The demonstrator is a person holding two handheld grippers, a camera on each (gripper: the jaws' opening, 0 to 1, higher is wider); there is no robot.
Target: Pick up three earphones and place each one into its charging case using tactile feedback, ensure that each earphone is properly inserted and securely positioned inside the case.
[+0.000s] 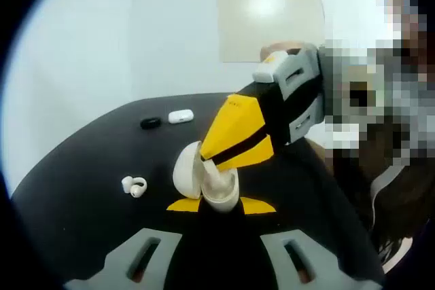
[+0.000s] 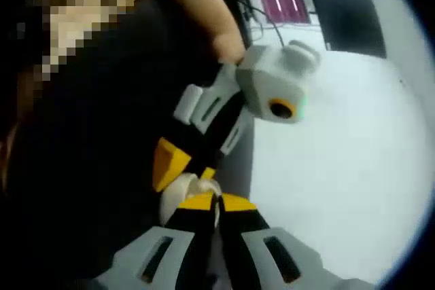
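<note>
My left gripper (image 1: 221,205) clamps the open charging case (image 1: 204,180); my right gripper (image 1: 216,162), pinching a white earphone (image 1: 215,176), points stem-down into it.

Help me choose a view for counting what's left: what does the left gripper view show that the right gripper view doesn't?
Left gripper view alone: a loose white earphone, a black earphone and a closed white case on the black table.

Right gripper view alone: a pale floor and a bare forearm.

Both: the open white charging case held in the left gripper, and the right gripper pressing into it, jaws together.
</note>
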